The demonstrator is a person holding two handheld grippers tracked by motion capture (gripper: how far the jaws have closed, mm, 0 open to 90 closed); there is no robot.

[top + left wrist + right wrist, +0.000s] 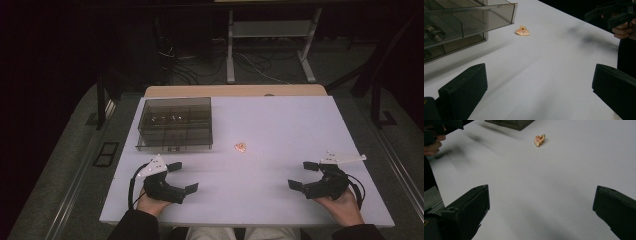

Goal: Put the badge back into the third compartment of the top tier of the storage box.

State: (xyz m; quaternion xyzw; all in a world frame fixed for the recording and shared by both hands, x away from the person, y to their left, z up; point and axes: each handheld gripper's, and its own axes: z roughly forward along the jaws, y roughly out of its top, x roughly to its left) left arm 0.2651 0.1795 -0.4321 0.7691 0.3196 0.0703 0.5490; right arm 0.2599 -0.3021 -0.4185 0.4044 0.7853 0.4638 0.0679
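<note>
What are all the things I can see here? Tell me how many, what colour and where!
Table: one, white, in the middle of the room.
Compartment box: one, smoky clear plastic, far left part of the table, small shiny bits inside.
Small trinket: one, pinkish orange, on the table right of the box.
Desk frame: one, white legs, behind the table, cables on the floor by it.
Left gripper: one, black, near left, jaws wide apart, holding nothing.
Right gripper: one, black, near right, jaws wide apart, holding nothing.

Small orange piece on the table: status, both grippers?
Left gripper open, empty. Right gripper open, empty. Small orange piece lies loose mid-table, right of the smoked plastic box. Nothing between grippers and piece.
</note>
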